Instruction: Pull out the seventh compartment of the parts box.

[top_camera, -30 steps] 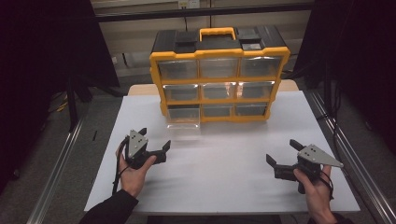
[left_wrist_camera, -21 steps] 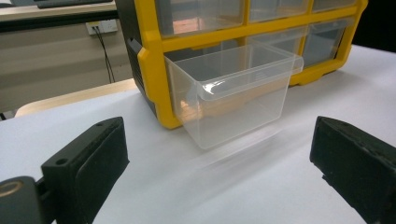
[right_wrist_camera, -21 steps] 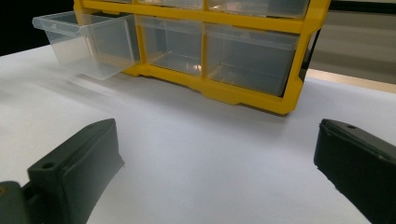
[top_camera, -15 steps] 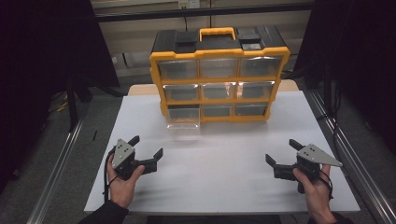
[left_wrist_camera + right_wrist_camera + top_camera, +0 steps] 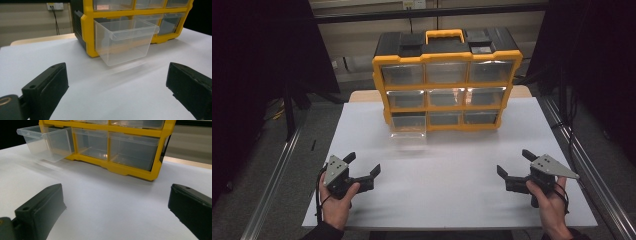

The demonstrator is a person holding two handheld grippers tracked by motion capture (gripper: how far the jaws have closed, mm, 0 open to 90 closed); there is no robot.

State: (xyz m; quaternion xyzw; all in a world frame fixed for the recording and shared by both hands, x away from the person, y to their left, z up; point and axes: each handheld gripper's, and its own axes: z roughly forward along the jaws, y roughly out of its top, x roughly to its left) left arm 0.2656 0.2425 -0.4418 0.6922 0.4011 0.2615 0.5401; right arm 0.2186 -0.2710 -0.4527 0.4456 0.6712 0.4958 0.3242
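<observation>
Cabinet: yellow-and-black plastic drawer organiser [image 5: 446,80] at the table's far edge.
Drawer: clear plastic bottom-left drawer [image 5: 126,40] pulled out, long axis toward the person.
Grippers: left gripper [image 5: 362,168] and right gripper [image 5: 513,164] both spread wide, empty, well apart from it.

Dim room, dark at both sides of the high view; the white table [image 5: 452,170] is evenly lit from above; soft glare on the organizer's [image 5: 447,85] clear drawer fronts; the near black jaws look soft in both gripper views.
</observation>
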